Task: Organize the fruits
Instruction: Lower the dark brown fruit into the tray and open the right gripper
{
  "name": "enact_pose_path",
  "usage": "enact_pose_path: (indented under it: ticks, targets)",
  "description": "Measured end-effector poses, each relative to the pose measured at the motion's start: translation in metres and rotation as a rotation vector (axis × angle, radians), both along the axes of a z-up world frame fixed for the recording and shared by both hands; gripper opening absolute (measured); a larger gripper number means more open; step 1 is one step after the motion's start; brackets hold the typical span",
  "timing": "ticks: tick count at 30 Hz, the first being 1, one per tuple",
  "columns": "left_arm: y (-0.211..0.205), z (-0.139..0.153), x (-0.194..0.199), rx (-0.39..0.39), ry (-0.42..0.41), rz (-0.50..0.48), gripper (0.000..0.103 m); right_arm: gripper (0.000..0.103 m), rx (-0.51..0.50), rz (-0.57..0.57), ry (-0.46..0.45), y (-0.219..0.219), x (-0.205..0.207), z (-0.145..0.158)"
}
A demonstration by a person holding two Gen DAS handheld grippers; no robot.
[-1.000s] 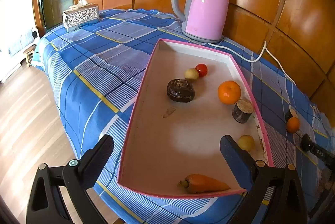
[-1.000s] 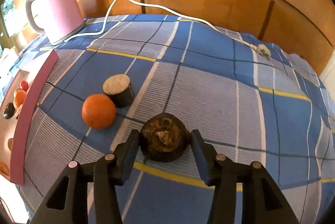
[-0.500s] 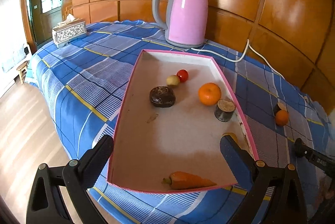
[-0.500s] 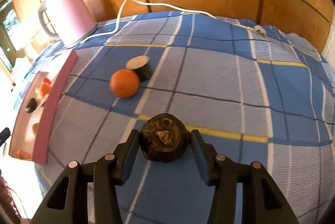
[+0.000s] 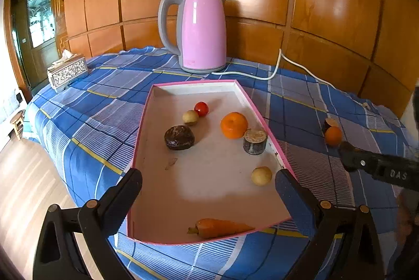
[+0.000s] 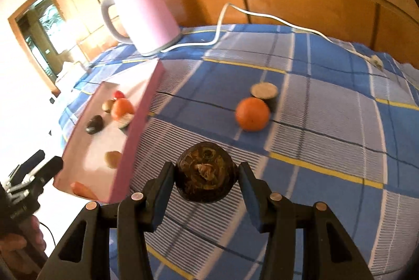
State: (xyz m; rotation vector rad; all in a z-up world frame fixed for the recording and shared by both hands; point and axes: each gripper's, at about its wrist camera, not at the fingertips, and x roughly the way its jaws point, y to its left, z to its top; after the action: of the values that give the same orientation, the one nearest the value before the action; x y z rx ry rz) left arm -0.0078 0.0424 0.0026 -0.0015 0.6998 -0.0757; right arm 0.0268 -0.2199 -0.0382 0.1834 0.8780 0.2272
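Note:
My right gripper [image 6: 205,175] is shut on a dark brown round fruit [image 6: 205,171], held above the checked cloth beside the pink tray [image 6: 136,117]. An orange [image 6: 252,113] and a dark cut stump piece [image 6: 264,91] lie on the cloth beyond it. My left gripper [image 5: 208,185] is open over the near end of the pink tray [image 5: 142,133], nothing between its fingers. The tray holds a dark fruit [image 5: 179,137], an orange [image 5: 233,124], a red tomato [image 5: 201,108], two pale round fruits [image 5: 190,116] [image 5: 261,175], a stump piece [image 5: 254,141] and a carrot [image 5: 220,227].
A pink kettle [image 5: 197,29] with a white cord [image 5: 277,67] stands behind the tray. A silver tissue box [image 5: 67,71] sits at the table's far left. The right gripper's body [image 5: 377,167] shows at the right edge. The table edge drops to a wooden floor on the left.
The right gripper has lifted the dark fruit and carried it left toward the tray, which now looms closer. The left gripper has risen and rolled, staying open over the tray.

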Motion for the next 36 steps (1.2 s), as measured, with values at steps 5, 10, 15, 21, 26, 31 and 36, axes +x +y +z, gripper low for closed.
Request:
enact_pose_path:
  ticks: [5, 10, 15, 21, 26, 31, 36]
  targets:
    - [0.009, 0.002, 0.000, -0.005, -0.004, 0.020, 0.102, 0.050, 0.022, 0.062, -0.014, 0.022, 0.010, 0.011]
    - [0.035, 0.000, 0.004, -0.040, 0.018, 0.117, 0.102, 0.050, 0.059, 0.152, -0.014, 0.050, 0.022, 0.019]
    - [0.086, -0.013, 0.012, -0.164, 0.097, 0.338, 0.102, 0.050, 0.050, 0.217, 0.004, 0.084, 0.033, 0.017]
    - [0.103, -0.017, 0.015, -0.187, 0.112, 0.420, 0.102, 0.050, 0.020, 0.246, 0.002, 0.113, 0.042, 0.016]
    - [0.100, -0.021, 0.018, -0.170, 0.124, 0.419, 0.102, 0.051, 0.003, 0.279, 0.018, 0.141, 0.058, 0.010]
    - [0.099, -0.023, 0.015, -0.166, 0.132, 0.420, 0.102, 0.051, 0.000, 0.309, 0.033, 0.163, 0.070, 0.003]
    - [0.096, -0.022, 0.015, -0.162, 0.127, 0.406, 0.102, 0.051, 0.009, 0.291, 0.008, 0.160, 0.067, 0.008]
